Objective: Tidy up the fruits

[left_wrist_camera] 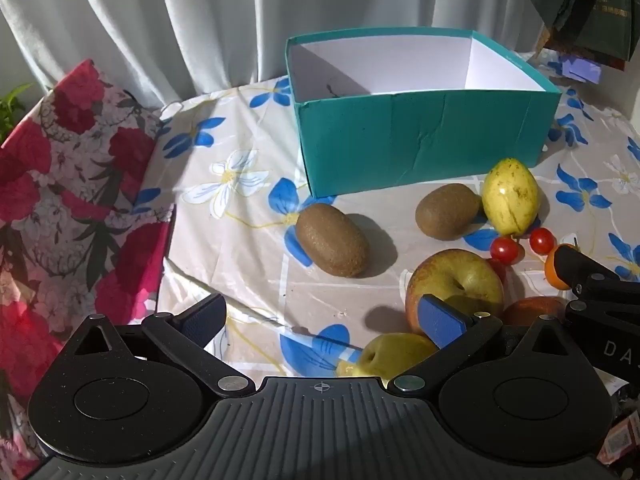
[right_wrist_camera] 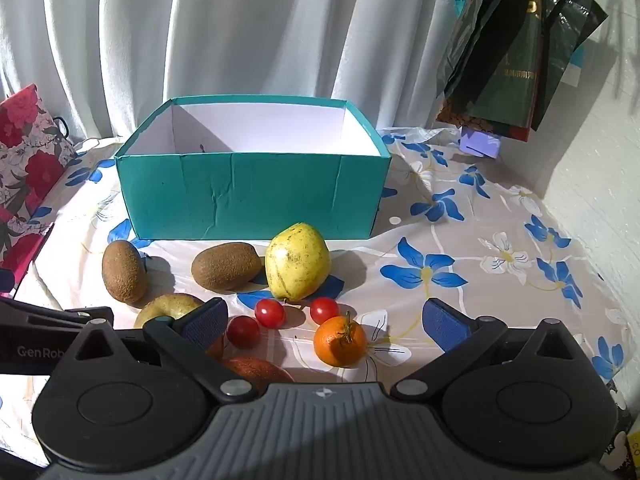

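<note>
**Fruit Waits Outside an Empty Box**

I hold both hand-held grippers low over the table (right_wrist_camera: 500,216), jaws spread wide and gripping nothing. The left hand-held gripper (left_wrist_camera: 320,320) hangs over bare cloth beside the apple (left_wrist_camera: 454,280); the right hand-held gripper (right_wrist_camera: 326,322) frames the tangerine (right_wrist_camera: 340,342). The teal box (right_wrist_camera: 256,196) stands open at the back, and what shows of its white interior holds no fruit. Everything lies in front of it: two kiwis (right_wrist_camera: 123,271) (right_wrist_camera: 225,265), a yellow guava-like fruit (right_wrist_camera: 298,266) just beside the nearer-centre kiwi, three cherry tomatoes (right_wrist_camera: 270,313), a small greenish fruit (left_wrist_camera: 394,354) near my left jaws and a reddish fruit (left_wrist_camera: 532,310), partly hidden. By my reading the sorting has barely begun: nothing is boxed, and every piece remains to be lifted in.
</note>
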A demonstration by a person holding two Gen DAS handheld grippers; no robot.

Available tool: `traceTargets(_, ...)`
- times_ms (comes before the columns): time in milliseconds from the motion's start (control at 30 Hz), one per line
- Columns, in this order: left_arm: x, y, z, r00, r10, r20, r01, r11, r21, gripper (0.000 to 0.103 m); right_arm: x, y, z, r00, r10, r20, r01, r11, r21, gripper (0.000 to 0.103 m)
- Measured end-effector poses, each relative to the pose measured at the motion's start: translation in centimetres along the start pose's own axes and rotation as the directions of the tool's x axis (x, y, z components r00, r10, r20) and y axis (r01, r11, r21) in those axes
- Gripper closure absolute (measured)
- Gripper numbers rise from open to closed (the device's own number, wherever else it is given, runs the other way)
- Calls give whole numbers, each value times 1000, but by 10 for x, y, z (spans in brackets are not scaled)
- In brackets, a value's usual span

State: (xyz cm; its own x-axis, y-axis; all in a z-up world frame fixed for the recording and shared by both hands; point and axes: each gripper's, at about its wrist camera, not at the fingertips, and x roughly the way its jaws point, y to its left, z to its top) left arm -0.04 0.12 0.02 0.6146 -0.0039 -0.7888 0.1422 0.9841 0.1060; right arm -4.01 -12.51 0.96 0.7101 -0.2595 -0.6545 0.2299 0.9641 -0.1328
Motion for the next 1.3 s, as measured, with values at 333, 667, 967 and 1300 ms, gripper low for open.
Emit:
traceTargets(333, 6, -2, 0, 999, -15, -41, 15, 1000, -14, 0, -1, 0, 3, 1000, -4, -3, 4, 1000, 0, 0)
traceTargets(667, 9, 0, 1, 998, -24, -52, 23, 999, -24, 0, 1, 2, 3, 1000, -10, -5, 10, 1000, -8, 0)
traceTargets(967, 10, 5, 3, 997, -35, -64, 31, 998, -49, 0, 3, 4, 2, 1000, -20, -7, 20, 1000, -21, 0)
traceTargets(1300, 12, 6, 5, 997, -35, -66, 32, 998, -46, 0, 4, 4, 2, 1000, -16, -9, 16, 1000, -17, 0)
